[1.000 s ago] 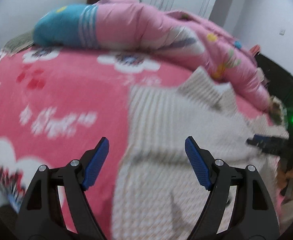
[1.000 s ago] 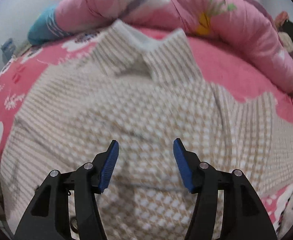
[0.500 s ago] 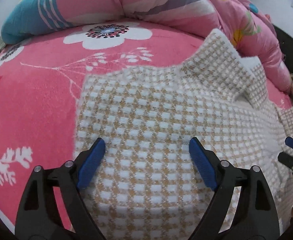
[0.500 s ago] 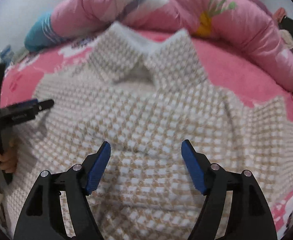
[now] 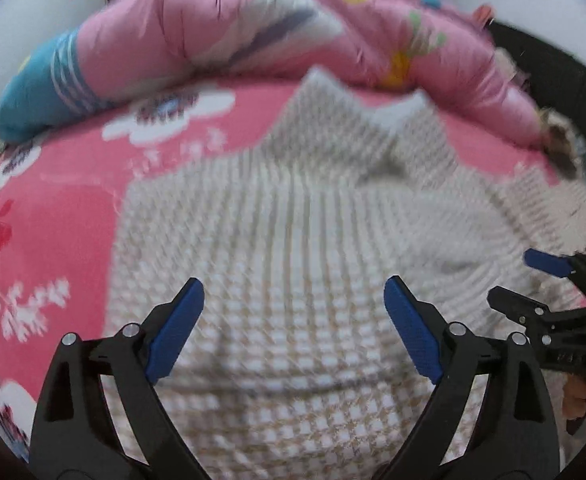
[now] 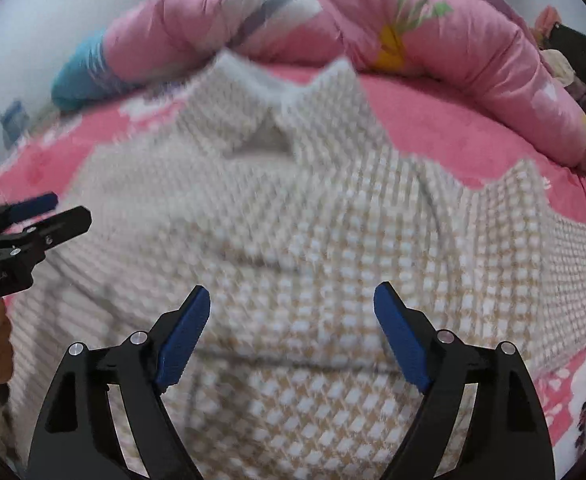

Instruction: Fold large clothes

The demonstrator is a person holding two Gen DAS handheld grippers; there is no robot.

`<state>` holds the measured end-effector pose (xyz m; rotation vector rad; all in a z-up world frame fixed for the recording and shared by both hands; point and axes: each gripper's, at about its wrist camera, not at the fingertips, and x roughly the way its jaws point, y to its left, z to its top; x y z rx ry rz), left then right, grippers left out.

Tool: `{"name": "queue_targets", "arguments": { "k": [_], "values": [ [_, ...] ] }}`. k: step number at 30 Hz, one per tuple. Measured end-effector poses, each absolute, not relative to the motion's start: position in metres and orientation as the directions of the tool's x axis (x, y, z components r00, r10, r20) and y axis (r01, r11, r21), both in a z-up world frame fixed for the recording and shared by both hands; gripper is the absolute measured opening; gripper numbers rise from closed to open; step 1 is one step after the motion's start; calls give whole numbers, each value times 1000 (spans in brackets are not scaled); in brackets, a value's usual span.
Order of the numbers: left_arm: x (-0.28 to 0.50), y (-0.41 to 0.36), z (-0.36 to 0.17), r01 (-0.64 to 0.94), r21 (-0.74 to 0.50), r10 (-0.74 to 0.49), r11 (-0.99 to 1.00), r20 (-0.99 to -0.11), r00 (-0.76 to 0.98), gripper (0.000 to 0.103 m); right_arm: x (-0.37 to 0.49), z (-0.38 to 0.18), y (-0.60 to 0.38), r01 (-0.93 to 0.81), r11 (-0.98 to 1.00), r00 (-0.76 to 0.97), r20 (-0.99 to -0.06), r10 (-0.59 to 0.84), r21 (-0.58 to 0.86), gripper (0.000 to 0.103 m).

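A large cream-and-tan checked knit sweater [image 5: 293, 248] lies spread flat on a pink flowered bedsheet [image 5: 53, 216], collar [image 5: 365, 108] pointing away from me. It also fills the right wrist view [image 6: 313, 220], collar [image 6: 273, 92] at the top. My left gripper [image 5: 293, 320] is open and empty above the sweater's left body. My right gripper [image 6: 289, 324] is open and empty above the sweater's middle. The right gripper shows at the right edge of the left wrist view [image 5: 533, 284]; the left gripper shows at the left edge of the right wrist view [image 6: 49, 212].
A rolled pink quilt [image 5: 253, 40] with a blue end [image 5: 33, 88] lies along the far side of the bed, also seen in the right wrist view [image 6: 413, 32]. A dark piece of furniture [image 5: 553, 80] stands at the right, with small items beside it.
Both grippers pulled back from the sweater and stayed open. The left gripper shifted right, over the sweater's body, so the collar is now in its view. The right jaws opened wider.
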<state>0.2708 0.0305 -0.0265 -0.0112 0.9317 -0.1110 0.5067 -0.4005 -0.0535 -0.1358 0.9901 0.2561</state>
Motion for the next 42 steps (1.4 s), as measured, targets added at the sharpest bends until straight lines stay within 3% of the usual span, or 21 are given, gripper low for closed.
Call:
{"name": "queue_targets", "arguments": {
  "k": [2, 4, 6, 23, 26, 30, 35, 42],
  "values": [
    [278, 30, -57, 61, -27, -56, 998, -842, 536, 95, 514, -74, -401, -263, 965, 487, -864, 131, -2, 87],
    [268, 33, -63, 53, -19, -47, 998, -809, 586, 96, 512, -73, -402, -259, 966, 500, -855, 134, 0, 88],
    [266, 32, -60, 50, -6, -34, 999, -809, 587, 96, 511, -68, -402, -246, 969, 495, -860, 120, -6, 97],
    [244, 38, -59, 63, -13, -49, 998, -786, 617, 96, 511, -70, -410, -281, 959, 512, -841, 172, 25, 97],
    [244, 39, -60, 64, -14, -51, 998, -783, 620, 96, 505, -56, -417, -268, 963, 501, -848, 171, 36, 96],
    [244, 41, -61, 64, -21, -56, 998, -782, 621, 96, 485, -20, -452, -237, 969, 582, -787, 204, 76, 96],
    [244, 42, -61, 59, -31, -61, 998, -776, 627, 96, 470, 20, -537, -114, 986, 655, -737, 165, 119, 96],
    [242, 45, -62, 61, -45, -73, 997, -776, 626, 96, 485, 42, -689, 189, 947, 702, -710, 54, 258, 95]
  ]
}}
